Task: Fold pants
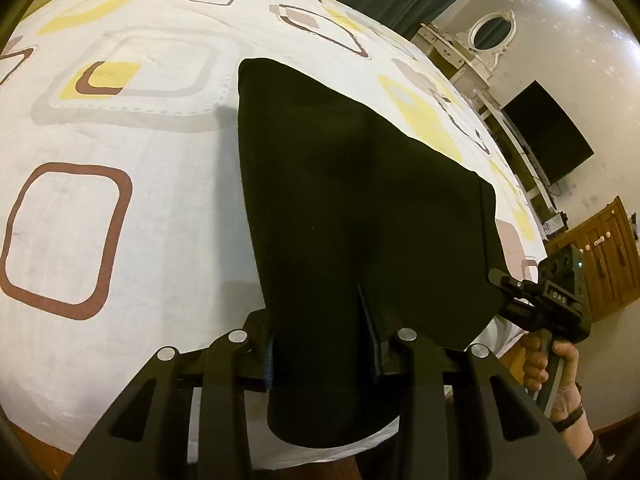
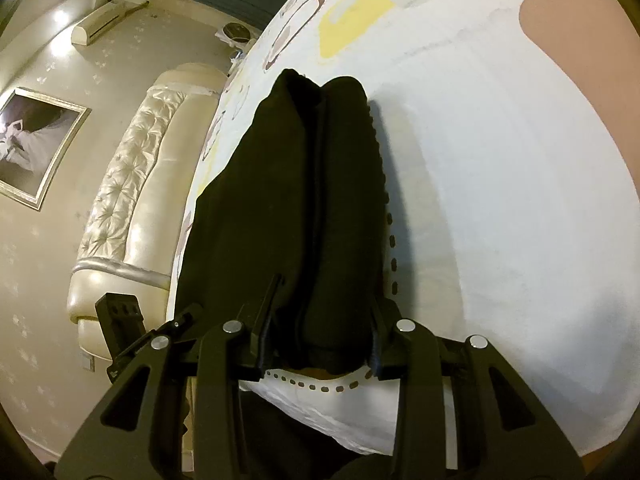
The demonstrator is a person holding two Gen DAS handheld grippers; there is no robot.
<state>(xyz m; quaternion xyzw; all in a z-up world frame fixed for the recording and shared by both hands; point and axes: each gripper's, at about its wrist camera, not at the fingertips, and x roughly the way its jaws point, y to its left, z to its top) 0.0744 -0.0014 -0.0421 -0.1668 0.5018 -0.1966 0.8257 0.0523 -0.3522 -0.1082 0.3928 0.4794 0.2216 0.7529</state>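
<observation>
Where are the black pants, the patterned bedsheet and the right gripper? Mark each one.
black pants (image 1: pixel 340 208): left wrist view, middle of the dark cloth.
patterned bedsheet (image 1: pixel 160 200): left wrist view, bare white area left of the pants.
right gripper (image 1: pixel 502 282): left wrist view, fingertips pinching the pants' right edge.

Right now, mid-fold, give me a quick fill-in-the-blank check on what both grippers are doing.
1. The pants are colored ____.
2. Both the left gripper and the right gripper are shut on the ____.
3. The pants lie on a patterned ____.
4. The right gripper appears in the ____ wrist view.

Missing: black; pants; bedsheet; left
</observation>
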